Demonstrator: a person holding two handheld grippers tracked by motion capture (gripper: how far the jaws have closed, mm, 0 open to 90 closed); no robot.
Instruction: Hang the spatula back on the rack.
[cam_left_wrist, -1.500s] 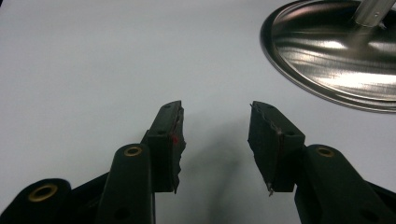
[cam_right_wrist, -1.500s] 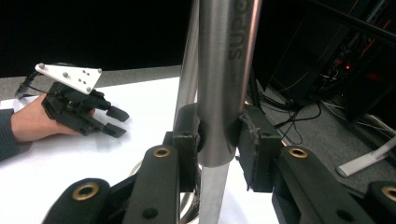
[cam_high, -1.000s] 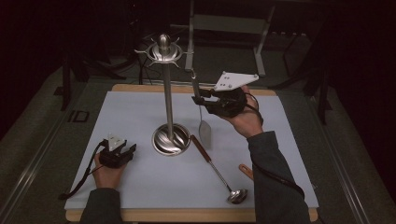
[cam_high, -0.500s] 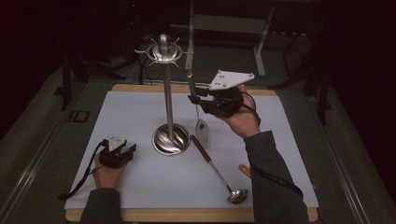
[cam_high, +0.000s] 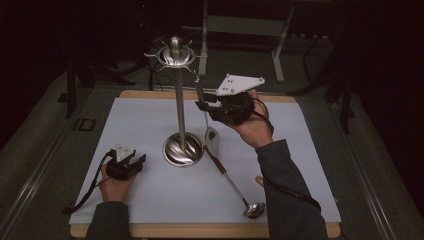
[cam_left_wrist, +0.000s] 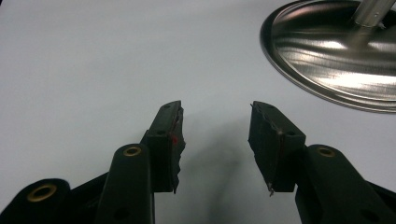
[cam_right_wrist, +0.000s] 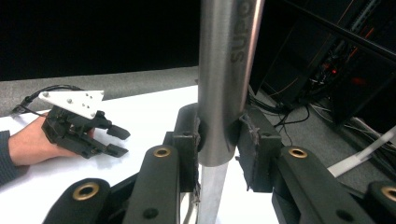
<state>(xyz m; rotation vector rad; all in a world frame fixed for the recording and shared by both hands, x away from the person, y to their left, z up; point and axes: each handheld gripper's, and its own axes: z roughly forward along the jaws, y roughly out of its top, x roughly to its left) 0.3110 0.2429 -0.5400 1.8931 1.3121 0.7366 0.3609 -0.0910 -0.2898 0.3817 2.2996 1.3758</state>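
A steel utensil stand (cam_high: 179, 100) with a ring of hooks on top rises from a round base (cam_left_wrist: 336, 60) at the middle of the white mat. My right gripper (cam_high: 201, 100) is held up beside the pole, shut on the thick steel handle (cam_right_wrist: 226, 70) of a spatula (cam_high: 212, 140). The spatula hangs upright, its blade just above the mat and its handle top close under a hook. A ladle (cam_high: 232, 182) lies flat on the mat at the front right. My left gripper (cam_left_wrist: 215, 126) rests on the mat left of the base, open, nothing between its jaws.
The white mat (cam_high: 140, 120) covers a wooden table with dark floor around it. A metal frame (cam_high: 245, 30) stands behind the table. From the right gripper view, the left gripper (cam_right_wrist: 116, 140) lies low on the mat, with cables and equipment off the table's far edge.
The right gripper has shifted slightly left with the spatula, bringing its handle top nearer the stand's hooks. The left gripper has not moved.
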